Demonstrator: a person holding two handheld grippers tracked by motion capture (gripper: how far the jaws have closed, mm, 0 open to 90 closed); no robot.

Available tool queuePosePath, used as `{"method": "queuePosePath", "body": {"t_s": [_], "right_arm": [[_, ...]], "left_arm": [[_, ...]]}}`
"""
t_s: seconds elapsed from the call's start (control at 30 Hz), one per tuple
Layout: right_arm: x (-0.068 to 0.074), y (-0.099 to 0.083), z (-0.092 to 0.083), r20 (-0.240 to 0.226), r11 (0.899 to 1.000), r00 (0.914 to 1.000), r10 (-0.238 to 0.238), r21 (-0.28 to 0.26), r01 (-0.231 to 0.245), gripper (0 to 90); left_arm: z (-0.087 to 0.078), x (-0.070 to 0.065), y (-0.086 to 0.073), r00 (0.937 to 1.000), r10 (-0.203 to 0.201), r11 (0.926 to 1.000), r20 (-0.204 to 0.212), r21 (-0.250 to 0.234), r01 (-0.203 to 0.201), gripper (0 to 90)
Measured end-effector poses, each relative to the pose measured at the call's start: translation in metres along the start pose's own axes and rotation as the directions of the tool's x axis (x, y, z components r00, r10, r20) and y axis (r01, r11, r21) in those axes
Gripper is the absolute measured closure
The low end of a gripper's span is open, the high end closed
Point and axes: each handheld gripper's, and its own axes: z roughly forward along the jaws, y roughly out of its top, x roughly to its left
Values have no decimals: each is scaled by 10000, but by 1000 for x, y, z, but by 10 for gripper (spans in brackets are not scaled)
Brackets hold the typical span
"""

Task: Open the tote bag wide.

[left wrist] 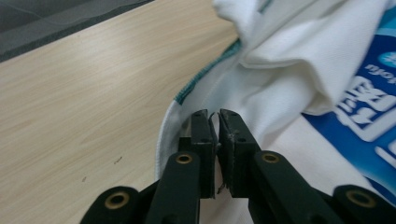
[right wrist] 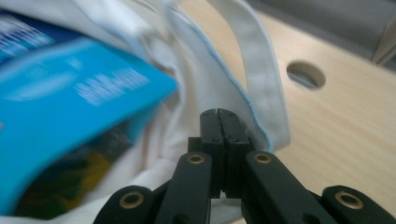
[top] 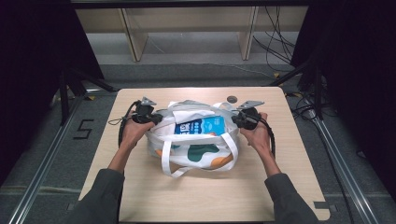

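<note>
A white tote bag (top: 196, 156) with green and orange patches lies in the middle of the table, its mouth spread wide. A blue carton (top: 201, 126) with white lettering lies inside it. My left gripper (top: 158, 117) is at the bag's left rim; in the left gripper view its jaws (left wrist: 215, 116) are shut on the teal-stitched edge of the bag (left wrist: 280, 79), beside the carton (left wrist: 369, 107). My right gripper (top: 235, 120) is at the right rim, and its jaws (right wrist: 219, 113) are pressed together on the bag's cloth (right wrist: 201, 79), with the carton (right wrist: 70, 107) to their left.
The bag's white straps (top: 170, 161) trail toward the table's near side, and one strap (right wrist: 261, 88) runs past my right jaws. A round cable hole (top: 231, 98) sits near the wooden table's (top: 210, 196) far edge. Tripod legs and cables stand on the floor around the table.
</note>
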Motion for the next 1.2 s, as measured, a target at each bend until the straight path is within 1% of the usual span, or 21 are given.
{"method": "queuePosePath", "body": {"t_s": [0.07,0.1,0.13,0.17,0.27,0.3,0.37,0.4,0.43,0.57,0.6,0.7,0.77,0.9,0.97,1.0,1.03,1.07,1.1,1.17,1.2], "right_arm": [[8,7,-15,-231,9995,9997,-100,-305,93,900],[13,9,-21,-482,9990,9985,-265,-378,247,900],[20,9,-26,-887,9992,9959,-170,-381,137,900],[26,9,-29,-1088,9986,9935,-331,-450,284,900],[42,3,-35,-1702,9969,9825,-759,-354,708,900],[47,-1,-37,-1704,9960,9813,-890,-191,870,900],[54,-9,-45,-1995,9961,9761,-867,-22,880,900],[56,-14,-46,-1948,9945,9752,-1049,-133,1043,900],[57,-18,-50,-2088,9919,9706,-1198,156,1257,900],[65,-30,-56,-1982,9859,9683,-1522,390,1629,900],[66,-32,-57,-1977,9864,9703,-1394,580,1535,900],[71,-32,-56,-1678,9859,9741,-1516,448,1612,900],[68,-29,-60,-1715,9857,9723,-1591,273,1661,900],[63,-23,-71,-1568,9923,9804,-1196,-497,1132,900],[60,-20,-75,-1551,9932,9824,-1043,-669,949,898],[58,-19,-76,-1626,9908,9803,-1125,-933,982,896],[60,-19,-79,-1586,9940,9840,-812,-856,682,889],[58,-18,-79,-1453,9912,9848,-955,-1046,807,889],[58,-18,-80,-1544,9918,9840,-884,-1048,727,889],[58,-18,-81,-1467,9886,9833,-1080,-1201,907,885],[59,-18,-81,-1525,9903,9843,-892,-1189,713,884]], "left_arm": [[-10,-5,-1,9999,73,9998,103,-199,-70,815],[-14,-8,-2,9993,-81,9991,376,-416,97,808],[-18,-12,-4,9978,-187,9975,635,-662,229,801],[-22,-16,-6,9970,-114,9973,759,-710,169,792],[-31,-31,-17,9914,119,9983,1300,-586,-43,780],[-34,-35,-21,9896,335,9985,1399,-468,-272,779],[-38,-40,-32,9857,628,9978,1563,-299,-589,784],[-38,-42,-37,9844,567,9982,1663,-272,-529,789],[-39,-42,-42,9836,522,9983,1725,-338,-470,795],[-42,-42,-54,9833,347,9983,1784,-527,-256,826],[-42,-44,-55,9830,463,9981,1779,-488,-382,829],[-43,-47,-56,9804,1108,9938,1626,-293,-1075,844],[-44,-47,-55,9846,846,9959,1533,-457,-784,833],[-51,-48,-53,9889,471,9945,1406,-991,-333,790],[-56,-47,-50,9865,348,9925,1599,-1209,-154,775],[-58,-48,-49,9855,265,9915,1677,-1297,-46,767],[-61,-48,-48,9849,351,9912,1698,-1318,-126,763],[-62,-48,-47,9853,352,9909,1673,-1343,-126,763],[-64,-49,-47,9835,355,9905,1775,-1371,-110,761],[-65,-52,-47,9817,105,9874,1902,-1569,198,755],[-67,-51,-47,9813,332,9897,1897,-1427,-59,754]]}}
